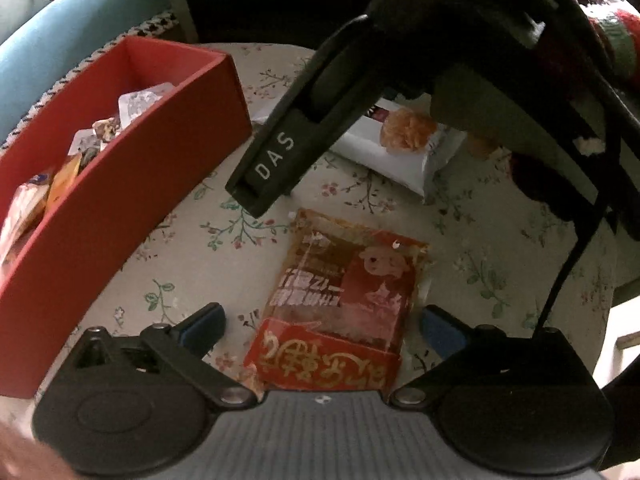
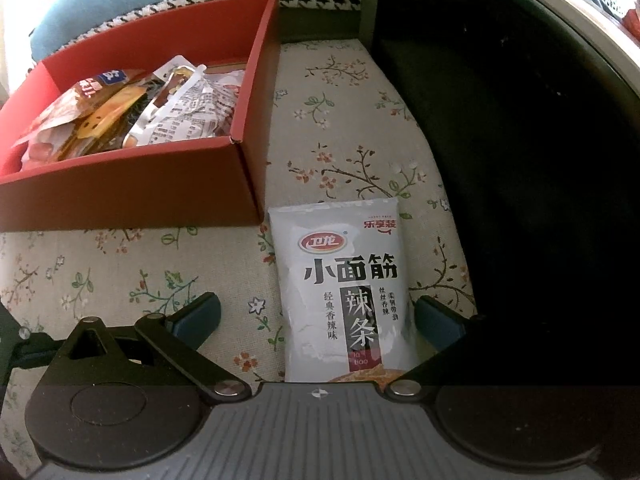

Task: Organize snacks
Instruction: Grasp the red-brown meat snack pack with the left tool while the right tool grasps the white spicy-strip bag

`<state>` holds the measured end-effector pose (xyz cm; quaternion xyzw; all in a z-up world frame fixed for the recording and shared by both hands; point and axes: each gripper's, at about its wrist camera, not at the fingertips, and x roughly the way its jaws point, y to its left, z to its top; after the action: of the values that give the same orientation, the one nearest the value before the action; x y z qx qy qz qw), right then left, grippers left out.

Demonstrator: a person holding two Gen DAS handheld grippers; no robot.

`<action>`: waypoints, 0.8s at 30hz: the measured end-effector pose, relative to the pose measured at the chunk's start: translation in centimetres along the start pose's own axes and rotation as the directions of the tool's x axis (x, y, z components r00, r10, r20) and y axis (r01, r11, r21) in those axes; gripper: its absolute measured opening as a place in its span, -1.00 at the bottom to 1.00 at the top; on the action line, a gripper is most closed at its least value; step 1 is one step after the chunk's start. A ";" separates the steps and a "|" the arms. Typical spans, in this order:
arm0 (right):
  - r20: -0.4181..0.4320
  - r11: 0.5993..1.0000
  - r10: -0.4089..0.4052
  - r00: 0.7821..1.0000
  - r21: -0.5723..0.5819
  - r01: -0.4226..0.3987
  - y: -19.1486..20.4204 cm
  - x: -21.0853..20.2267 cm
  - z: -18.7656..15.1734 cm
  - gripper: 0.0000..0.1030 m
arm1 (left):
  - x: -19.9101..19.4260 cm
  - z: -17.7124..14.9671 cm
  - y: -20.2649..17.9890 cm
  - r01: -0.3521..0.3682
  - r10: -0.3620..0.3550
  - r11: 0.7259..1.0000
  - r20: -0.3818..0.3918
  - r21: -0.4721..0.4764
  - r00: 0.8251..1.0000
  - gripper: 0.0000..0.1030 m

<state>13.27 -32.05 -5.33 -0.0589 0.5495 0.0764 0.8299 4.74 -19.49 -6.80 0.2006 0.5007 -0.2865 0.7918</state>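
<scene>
A red snack packet [image 1: 344, 300] with gold writing lies flat on the floral cloth, between the wide-apart fingers of my left gripper [image 1: 322, 326], which is open above it. A white snack pouch [image 2: 348, 292] with black characters lies between the spread fingers of my right gripper [image 2: 318, 318], also open, with the pads clear of the pouch. The same white pouch [image 1: 400, 148] shows in the left wrist view, partly behind the right gripper's black body [image 1: 304, 136]. A red cardboard box [image 2: 168, 184] holding several snack packets stands at the left; in the left wrist view the box [image 1: 132, 184] is also at the left.
A floral tablecloth [image 2: 344, 128] covers the round table. A large dark object [image 2: 520, 160] fills the right side beyond the table's edge. A teal seat [image 1: 72, 28] with houndstooth trim lies behind the box. A red and green knitted sleeve [image 1: 616, 44] shows at upper right.
</scene>
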 end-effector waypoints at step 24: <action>-0.008 1.000 -0.012 1.000 -0.003 0.012 0.5 -0.4 -0.4 0.92 | -0.1 0.0 -0.1 0.005 -0.005 1.000 -0.010 0.024 1.000 0.86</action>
<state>12.68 -31.62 -5.07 -0.0636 0.5523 0.0721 0.8281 4.62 -19.53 -6.68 0.2104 0.5015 -0.2935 0.7862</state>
